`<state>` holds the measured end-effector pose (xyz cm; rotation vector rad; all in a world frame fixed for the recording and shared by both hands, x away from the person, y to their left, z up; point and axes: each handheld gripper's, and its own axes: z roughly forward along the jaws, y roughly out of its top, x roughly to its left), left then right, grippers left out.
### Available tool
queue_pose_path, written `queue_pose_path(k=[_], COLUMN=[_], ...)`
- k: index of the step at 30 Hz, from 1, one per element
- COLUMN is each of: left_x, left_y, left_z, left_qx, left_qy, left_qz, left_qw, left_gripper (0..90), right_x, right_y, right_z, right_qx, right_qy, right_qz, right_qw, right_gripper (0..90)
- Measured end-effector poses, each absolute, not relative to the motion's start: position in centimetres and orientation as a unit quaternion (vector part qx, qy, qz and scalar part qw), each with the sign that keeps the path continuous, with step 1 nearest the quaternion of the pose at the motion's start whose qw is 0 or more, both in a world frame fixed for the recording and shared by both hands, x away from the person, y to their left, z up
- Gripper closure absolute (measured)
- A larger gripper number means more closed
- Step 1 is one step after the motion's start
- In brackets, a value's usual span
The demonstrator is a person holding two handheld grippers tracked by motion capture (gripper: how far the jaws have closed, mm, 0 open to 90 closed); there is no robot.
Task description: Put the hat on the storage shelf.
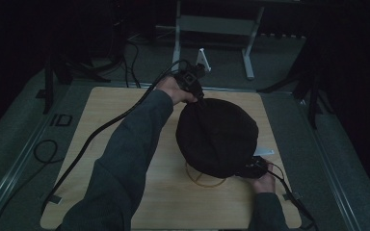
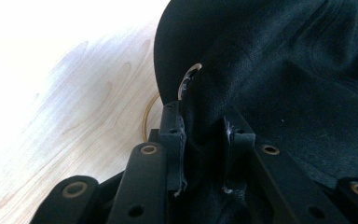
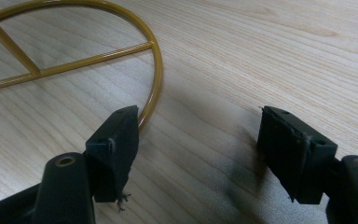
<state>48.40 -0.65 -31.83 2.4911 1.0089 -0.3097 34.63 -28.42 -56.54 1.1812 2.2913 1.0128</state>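
— So, nearest the front edge of the desk (image 1: 125, 202), what is the right hand-held gripper (image 1: 253, 167) doing?

— It sits low toward the front right corner, jaws spread wide with only bare wood between them, as its own view shows. One pad (image 3: 114, 140) rests just beside the rim of the gold wire ring (image 3: 154, 79), so my guess is it waits there ready to steady that base or catch the near edge of the cloth.

— And the ring itself?

— It lies flat on the desk, with cross bars inside it. From above it peeks out under the front of the black fabric cover (image 1: 218, 137), which sits right of centre. It looks like the foot of a frame that the cover is being draped over, though the fabric hides whatever stands beneath.

— Then farther back?

— The left hand-held gripper (image 1: 198, 98) reaches to the cover's far side, near the back edge of the desk. Its jaws are nearly together, pinching a fold of the black cloth between the pads (image 2: 176, 135); a curved wire (image 2: 186, 79) shows just past them. Holding from the far rim probably lets the person pull the fabric down evenly over the frame.
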Motion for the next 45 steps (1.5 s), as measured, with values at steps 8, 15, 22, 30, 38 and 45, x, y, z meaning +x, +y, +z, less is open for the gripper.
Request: queue_pose_path(k=[8, 15, 22, 30, 38, 45], left_x=[48.6, 49.3, 49.1, 48.9, 49.0, 48.9], left_y=[-0.9, -0.3, 0.4, 1.3, 3.3, 5.3], left_z=[-32.9, -34.5, -34.2, -33.5, -33.5, -33.5], left_qx=[0.894, 0.884, 0.892, 0.893, 0.893, 0.889], left_qy=[0.372, 0.381, 0.378, 0.38, 0.389, 0.4], left_qz=[-0.111, -0.114, -0.067, -0.048, -0.009, 0.015], left_qw=[0.222, 0.246, 0.238, 0.238, 0.228, 0.223], left_gripper=[70.2, 60.2, 50.9, 50.0, 49.4, 49.3], right_x=[34.6, 34.6, 34.7, 34.7, 34.7, 34.7], right_y=[-28.4, -28.4, -28.6, -28.6, -28.6, -28.6], right_z=[-56.5, -56.5, -56.5, -56.6, -56.6, -56.6], right_qx=[0.421, 0.421, 0.408, 0.409, 0.409, 0.409], right_qy=[0.812, 0.812, 0.82, 0.819, 0.819, 0.819], right_qz=[0.36, 0.36, 0.355, 0.356, 0.356, 0.356], right_qw=[0.184, 0.185, 0.188, 0.189, 0.189, 0.189], right_gripper=[29.2, 29.3, 29.2, 29.2, 29.3, 29.3])
